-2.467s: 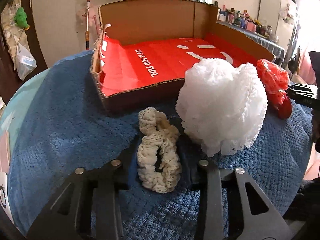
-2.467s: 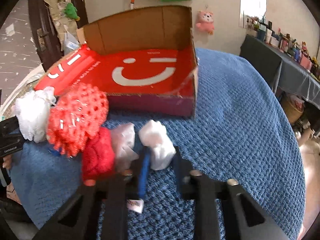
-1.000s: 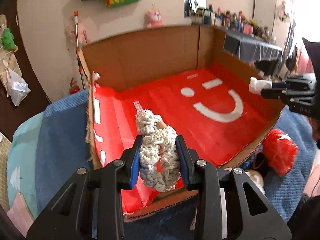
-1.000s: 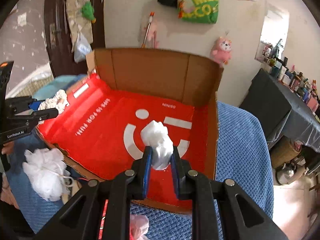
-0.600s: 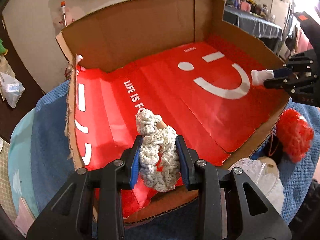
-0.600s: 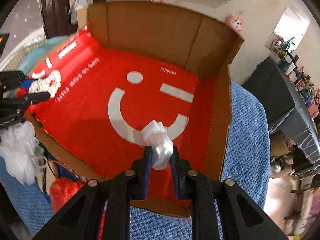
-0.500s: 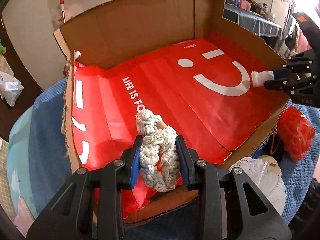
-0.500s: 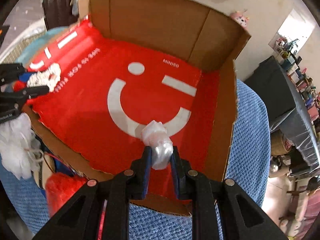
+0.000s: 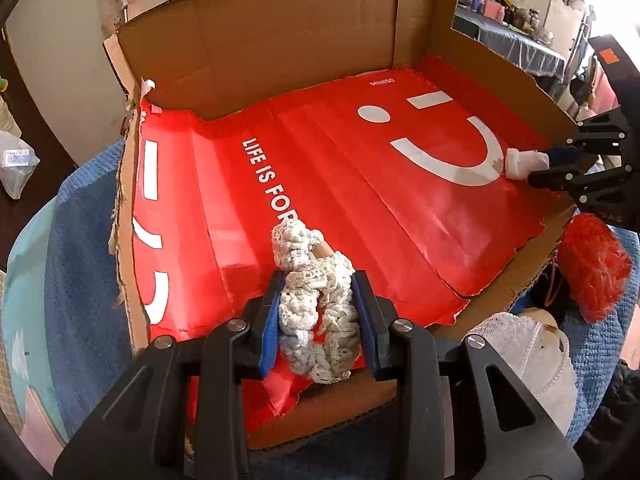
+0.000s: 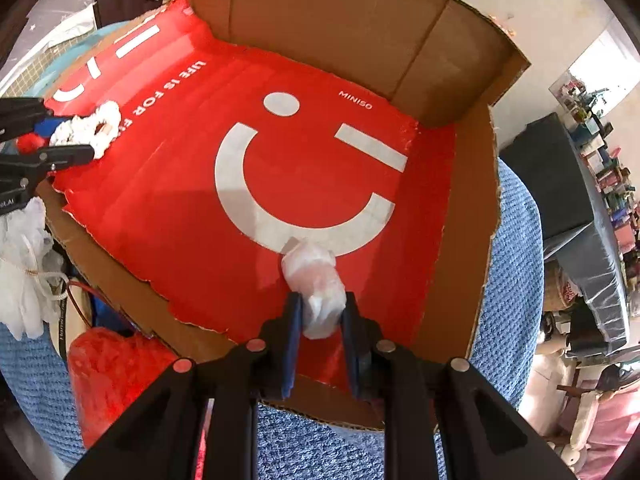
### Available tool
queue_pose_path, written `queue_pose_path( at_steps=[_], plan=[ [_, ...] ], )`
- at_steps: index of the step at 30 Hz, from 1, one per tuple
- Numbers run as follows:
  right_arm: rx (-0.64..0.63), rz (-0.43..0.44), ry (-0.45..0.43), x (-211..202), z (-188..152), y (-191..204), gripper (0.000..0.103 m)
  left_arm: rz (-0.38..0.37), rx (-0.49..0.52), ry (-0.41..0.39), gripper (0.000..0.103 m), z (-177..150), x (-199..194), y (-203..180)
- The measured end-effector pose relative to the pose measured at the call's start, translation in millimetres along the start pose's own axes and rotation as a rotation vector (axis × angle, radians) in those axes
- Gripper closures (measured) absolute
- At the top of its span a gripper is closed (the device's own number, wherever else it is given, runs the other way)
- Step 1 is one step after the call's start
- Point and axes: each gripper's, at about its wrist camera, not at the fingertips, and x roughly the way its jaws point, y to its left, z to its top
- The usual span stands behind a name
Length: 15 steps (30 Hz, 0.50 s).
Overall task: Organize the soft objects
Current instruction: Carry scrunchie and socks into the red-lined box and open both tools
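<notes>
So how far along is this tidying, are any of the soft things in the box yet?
None lies in the cardboard box yet; its red lining is bare. In hand: the left gripper holds a cream crochet scrunchie, the right gripper a white wad, both over the box. Left outside: a white mesh pouf and a red mesh pouf.

White mesh pouf (image 9: 524, 344) half behind gripper body, red pouf (image 10: 116, 368) partly behind box edge, shelf clutter (image 10: 612, 168) too small

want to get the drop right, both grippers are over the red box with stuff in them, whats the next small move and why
Probably open both. The left gripper clamps the crochet scrunchie and the right gripper the white wad, both low over the cardboard box's red liner.
</notes>
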Motion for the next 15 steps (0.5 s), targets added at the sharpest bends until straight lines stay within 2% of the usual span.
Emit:
queue_pose_path(
  at_steps=[10,15],
  plan=[
    [-0.014,-0.009,0.009,1.5,0.1,0.3,0.082,-0.001,-0.002,0.005,0.070,0.9,1.9,-0.6],
    [-0.021,-0.007,0.010,2.3,-0.4,2.1,0.080,-0.024,0.001,-0.003,0.058,1.5,0.6,-2.7]
  ],
)
